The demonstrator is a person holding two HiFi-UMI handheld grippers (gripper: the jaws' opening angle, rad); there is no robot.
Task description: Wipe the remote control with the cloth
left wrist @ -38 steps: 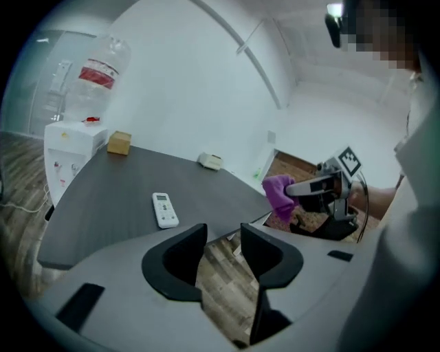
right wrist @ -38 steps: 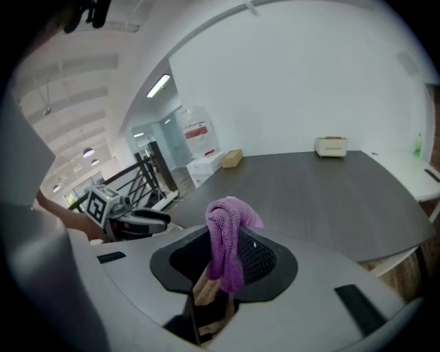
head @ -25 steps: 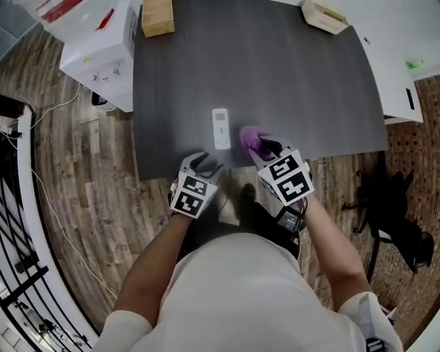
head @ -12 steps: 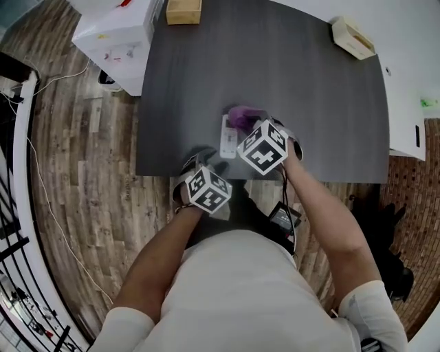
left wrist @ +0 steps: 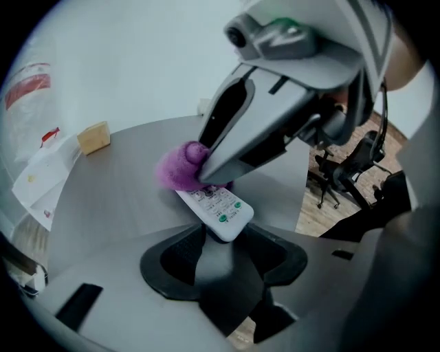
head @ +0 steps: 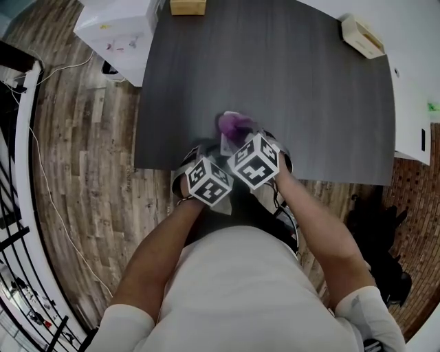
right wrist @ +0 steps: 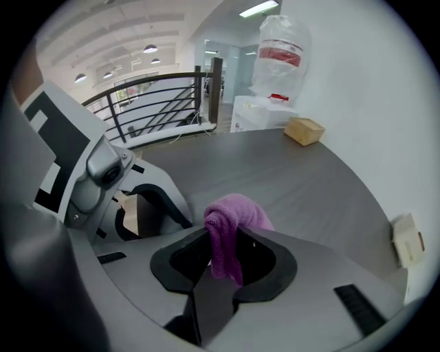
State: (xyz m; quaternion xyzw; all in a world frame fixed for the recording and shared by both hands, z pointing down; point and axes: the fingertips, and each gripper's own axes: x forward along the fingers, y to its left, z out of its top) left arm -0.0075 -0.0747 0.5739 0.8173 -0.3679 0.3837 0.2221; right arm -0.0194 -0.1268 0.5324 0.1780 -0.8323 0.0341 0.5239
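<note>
Nearest, left gripper (left wrist: pixel 223 232): jaws partway open, standing either side of the remote's near end and close to both its edges; I see no squeeze on it.
Right gripper (right wrist: pixel 225 242): just beside the left one, at its 2 o'clock; jaws pinched tight on the cloth, with a fold hanging down between them.
Remote (left wrist: pixel 218 208): white, flat on the table by the near edge, buttons up, pointing toward 12 o'clock.
Cloth (right wrist: pixel 232 212): a purple bunch resting on the remote's far end, at 12 o'clock from both grippers.
Table (head: pixel 295 89): dark grey top, with wood floor (head: pixel 75 137) around it.
Cabinet (head: pixel 113 27): white, off the table's far corner at 11 o'clock.
Block (head: pixel 188 6): tan, on the far edge between 11 and 12 o'clock.
Box (head: pixel 362 38): pale, on the far corner between 1 and 2 o'clock.
</note>
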